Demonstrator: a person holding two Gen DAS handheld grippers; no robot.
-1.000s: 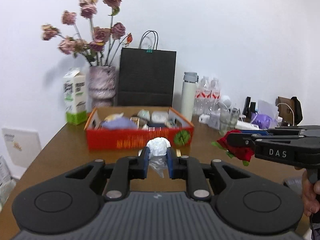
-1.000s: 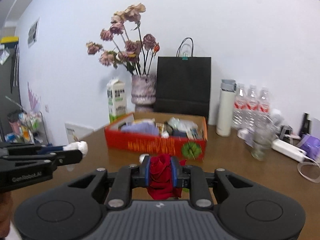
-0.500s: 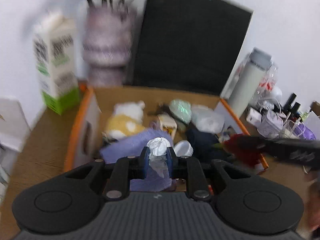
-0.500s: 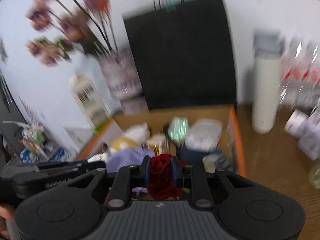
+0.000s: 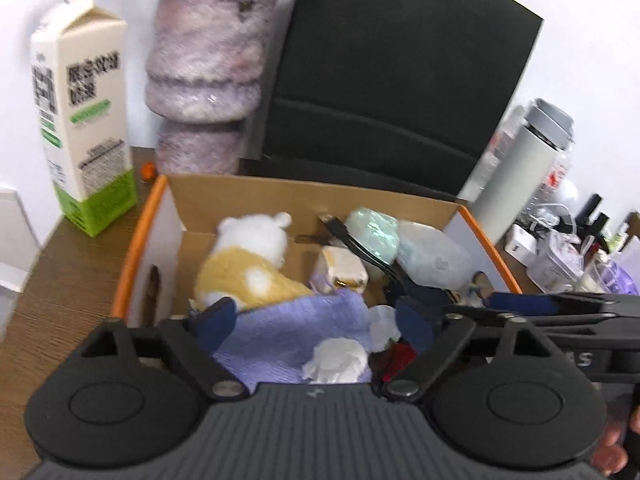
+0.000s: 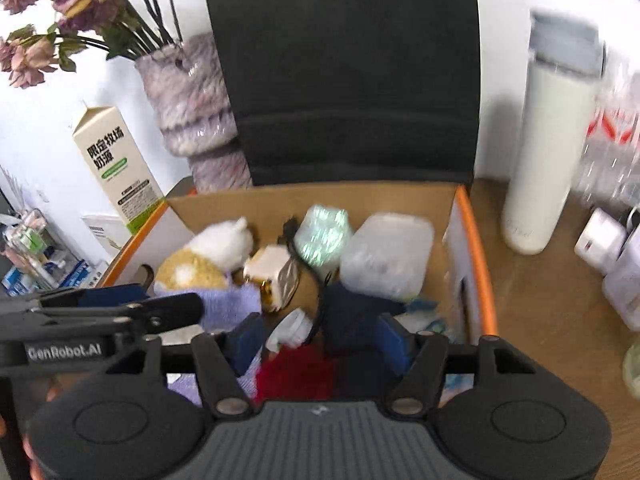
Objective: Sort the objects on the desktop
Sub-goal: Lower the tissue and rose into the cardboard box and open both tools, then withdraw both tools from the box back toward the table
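Both claws hang over the orange-edged cardboard box (image 5: 138, 236) on the worktop (image 6: 552, 320), and both are opening. The left claw (image 5: 316, 320) spreads very wide, its pads clear of the white crumpled tissue (image 5: 338, 360), which sits loose between them on the purple cloth (image 5: 288, 332) at the near side of the box. The right claw (image 6: 320, 340) stands about half open; the red rose (image 6: 296, 372) lies between its pads inside the box's near edge, touching neither as far as the blur lets me judge. Deeper in the box sit a plush bear (image 5: 248, 264) and a clear plastic container (image 6: 384, 252). Behind the box stand a black paper bag (image 5: 400, 80), a vase (image 5: 204, 72) and a milk carton (image 5: 80, 120); a white flask (image 6: 548, 152) stands to the box's right.
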